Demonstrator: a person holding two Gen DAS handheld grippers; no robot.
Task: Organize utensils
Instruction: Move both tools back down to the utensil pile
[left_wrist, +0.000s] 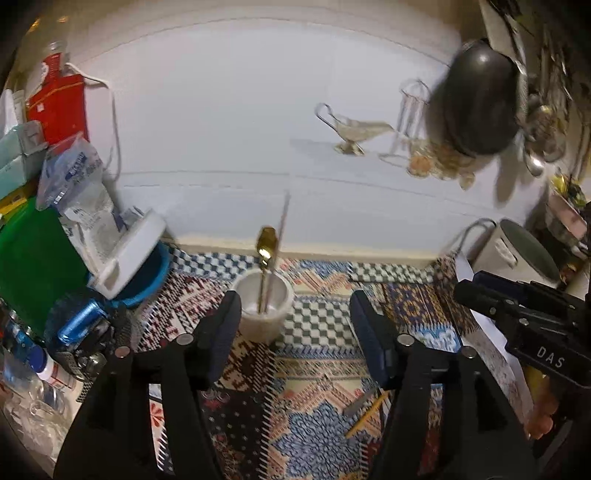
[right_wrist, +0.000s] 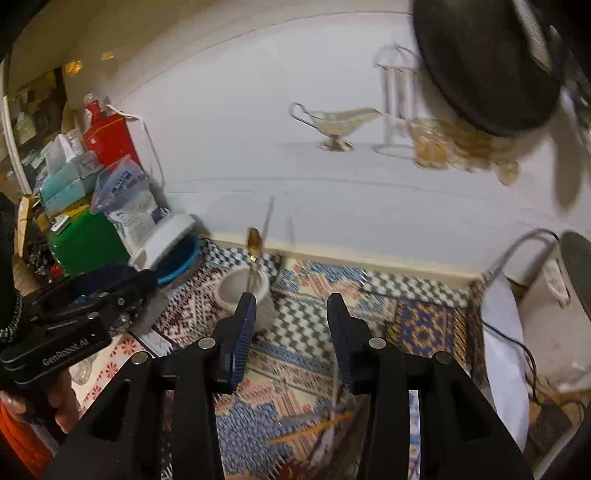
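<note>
A white cup (left_wrist: 264, 308) stands on the patterned cloth (left_wrist: 317, 369) near the wall. A gold spoon (left_wrist: 266, 243) and a thin rod (left_wrist: 282, 221) stand upright in it. My left gripper (left_wrist: 295, 317) is open and empty, its left finger beside the cup. A yellow pencil (left_wrist: 367, 413) and a grey utensil (left_wrist: 358, 404) lie on the cloth near the right finger. In the right wrist view the cup (right_wrist: 243, 295) with the spoon (right_wrist: 255, 242) is ahead to the left. My right gripper (right_wrist: 291, 325) is open and empty. The pencil (right_wrist: 314, 428) lies below it.
Boxes, a green container (left_wrist: 33, 258) and a blue tub with white lid (left_wrist: 136, 258) crowd the left. A white kettle (left_wrist: 517, 251) stands at the right. A silver gravy boat (left_wrist: 354, 129) and a black pan (left_wrist: 476, 99) are at the wall.
</note>
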